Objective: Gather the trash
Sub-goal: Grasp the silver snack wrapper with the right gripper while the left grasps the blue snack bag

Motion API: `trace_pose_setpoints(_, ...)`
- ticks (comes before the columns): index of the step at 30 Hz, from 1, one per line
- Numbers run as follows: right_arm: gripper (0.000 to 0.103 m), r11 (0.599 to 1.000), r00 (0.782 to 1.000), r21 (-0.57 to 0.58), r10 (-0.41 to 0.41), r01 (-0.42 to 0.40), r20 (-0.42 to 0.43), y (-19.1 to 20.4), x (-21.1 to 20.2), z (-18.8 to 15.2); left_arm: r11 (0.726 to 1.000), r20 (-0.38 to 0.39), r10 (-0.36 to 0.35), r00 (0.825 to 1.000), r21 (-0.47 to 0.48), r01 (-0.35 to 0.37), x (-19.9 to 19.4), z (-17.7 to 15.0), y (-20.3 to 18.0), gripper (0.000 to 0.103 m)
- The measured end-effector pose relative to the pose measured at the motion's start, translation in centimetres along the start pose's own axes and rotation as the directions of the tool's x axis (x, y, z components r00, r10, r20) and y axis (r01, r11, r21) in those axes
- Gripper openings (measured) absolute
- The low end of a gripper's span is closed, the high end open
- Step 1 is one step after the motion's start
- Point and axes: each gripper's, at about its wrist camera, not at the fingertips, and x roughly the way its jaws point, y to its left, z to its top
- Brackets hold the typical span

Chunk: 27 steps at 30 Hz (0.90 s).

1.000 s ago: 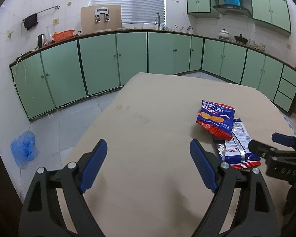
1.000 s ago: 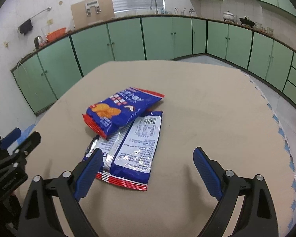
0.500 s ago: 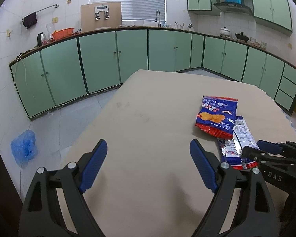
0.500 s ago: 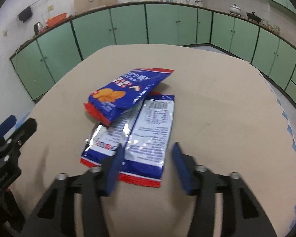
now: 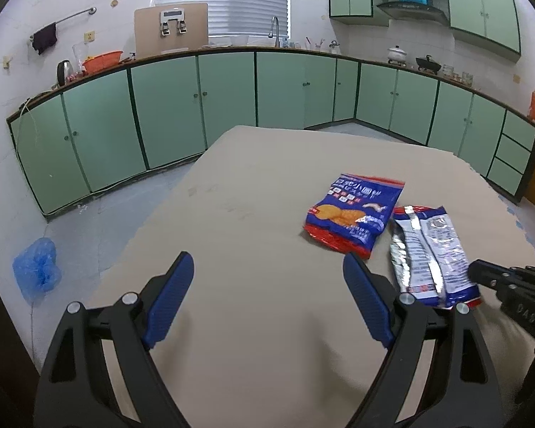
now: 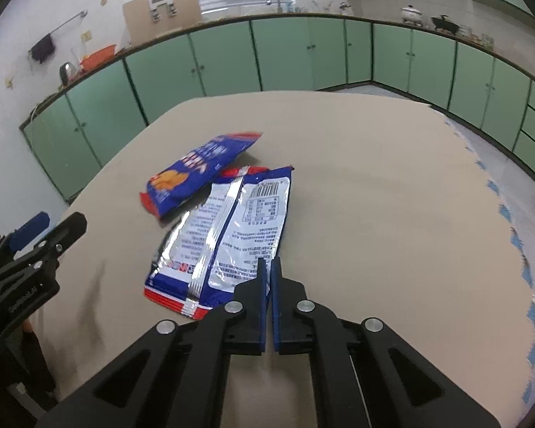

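Two snack wrappers lie on the beige table [image 5: 253, 221]. A blue and red chip bag [image 5: 353, 210] lies face up; it also shows in the right wrist view [image 6: 196, 171]. A silver-backed blue wrapper [image 5: 431, 253] lies face down beside it, and shows in the right wrist view [image 6: 228, 235]. My right gripper [image 6: 267, 262] is shut at the near right edge of the silver wrapper; whether it pinches the edge I cannot tell. My left gripper [image 5: 267, 285] is open and empty over bare table, left of both wrappers.
Green cabinets [image 5: 228, 92] line the far walls under a counter with a sink. A blue plastic bag [image 5: 35, 274] lies on the floor to the left. The table's left edge [image 5: 149, 214] drops to tiled floor.
My right gripper went from wide open to shut while moving forward to the silver wrapper's near edge. My left gripper stayed open and shifted only slightly.
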Motion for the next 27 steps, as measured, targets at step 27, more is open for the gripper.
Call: trace_pose_setpoints(27,0.0,0.983,0.994,0.15,-0.113,0.11,0.011,-8.2,0.7,1.0,0.998,-0.237,-0.045,0.971,0.033,0.055,9.4,3.0,-7.5,0.073)
